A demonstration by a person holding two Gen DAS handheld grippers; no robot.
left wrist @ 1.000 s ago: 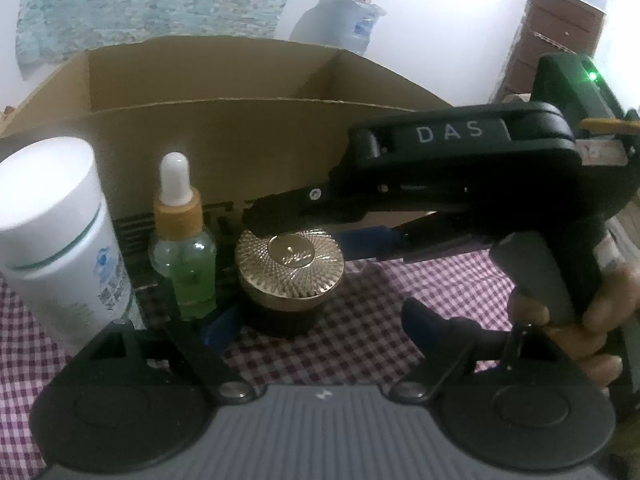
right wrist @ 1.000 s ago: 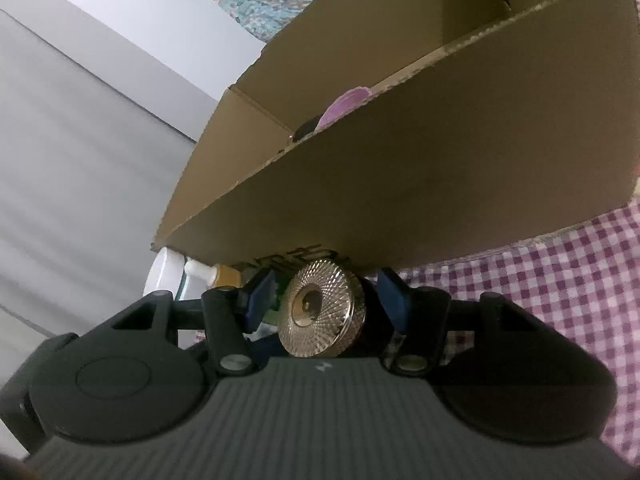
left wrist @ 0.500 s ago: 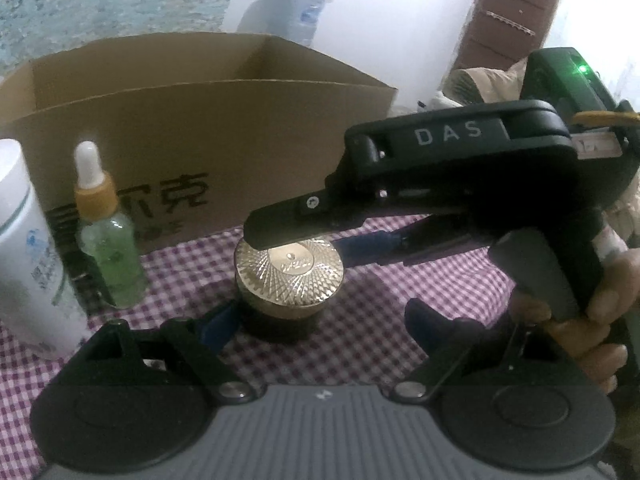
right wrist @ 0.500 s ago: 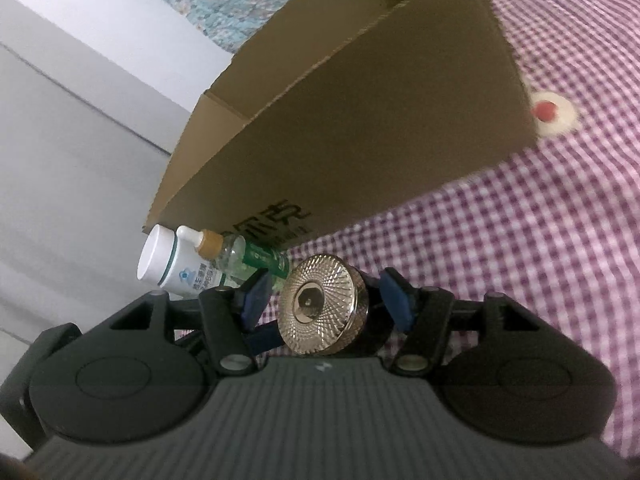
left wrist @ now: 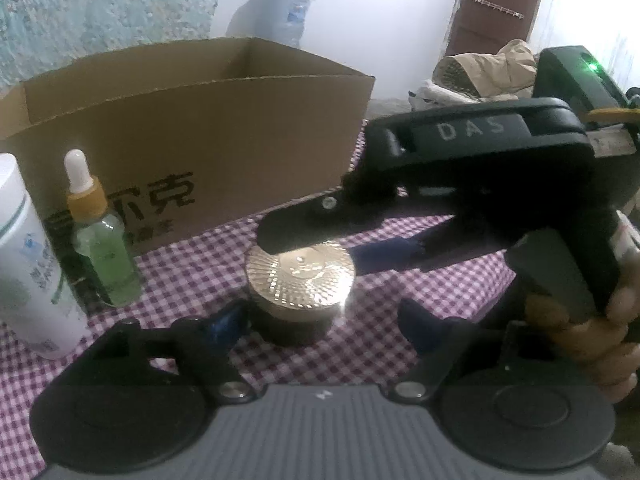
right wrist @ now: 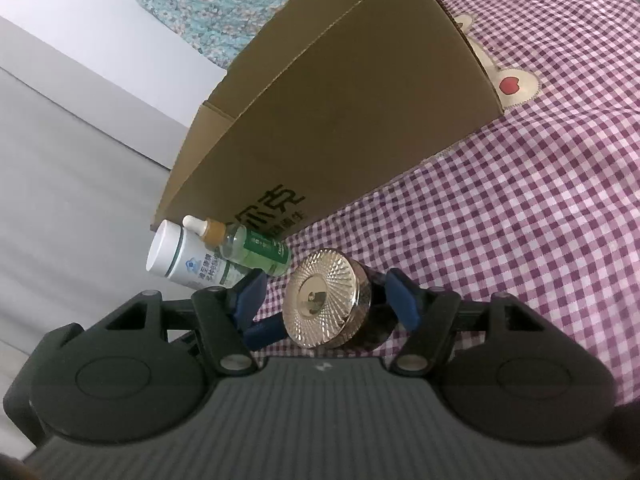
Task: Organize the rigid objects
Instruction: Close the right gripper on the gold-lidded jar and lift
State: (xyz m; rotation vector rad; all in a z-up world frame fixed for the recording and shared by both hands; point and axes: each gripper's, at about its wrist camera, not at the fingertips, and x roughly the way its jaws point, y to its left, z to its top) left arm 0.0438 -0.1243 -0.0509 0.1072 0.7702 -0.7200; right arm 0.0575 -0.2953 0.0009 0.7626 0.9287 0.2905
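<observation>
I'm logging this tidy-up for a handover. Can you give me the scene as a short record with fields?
surface: purple checked cloth
container: open-topped cardboard box, behind the other items
jar: gold-lidded jar, upright on the cloth
bottles: green dropper bottle and white bottle, upright, left of the jar
right claw: jaws opening, jar between them
left claw: jaws closing, jar between them, not gripped
</observation>
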